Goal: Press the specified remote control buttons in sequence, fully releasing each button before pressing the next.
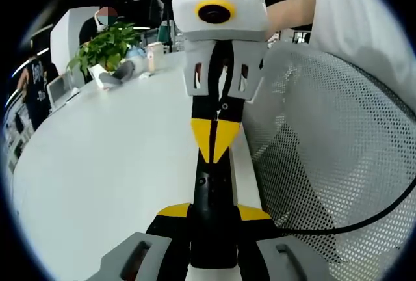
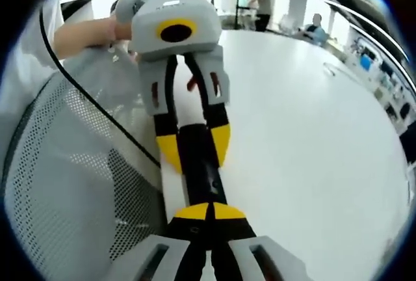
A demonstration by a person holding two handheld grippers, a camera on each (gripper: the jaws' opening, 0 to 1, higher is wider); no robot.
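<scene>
A slim black remote control (image 1: 213, 196) hangs above the edge of the white table (image 1: 117, 164), between the two grippers, which face each other. My left gripper (image 1: 214, 214) is shut on its near end, one yellow-tipped jaw on each side. My right gripper (image 1: 214, 141) comes in from the top, its yellow tips closed into one point that rests on the remote's face. In the right gripper view the right gripper (image 2: 208, 213) is shut, with its tips on the remote control (image 2: 198, 164). The left gripper (image 2: 194, 147) clamps the far end. The buttons are too dark to make out.
A grey mesh chair back (image 1: 331, 151) stands close beside the table edge, also seen as the chair back (image 2: 71, 183). A black cable (image 1: 364, 219) runs across it. A potted plant (image 1: 107, 47), a laptop (image 1: 58, 89) and small items sit at the far end. A hand (image 2: 84, 34) holds the left gripper.
</scene>
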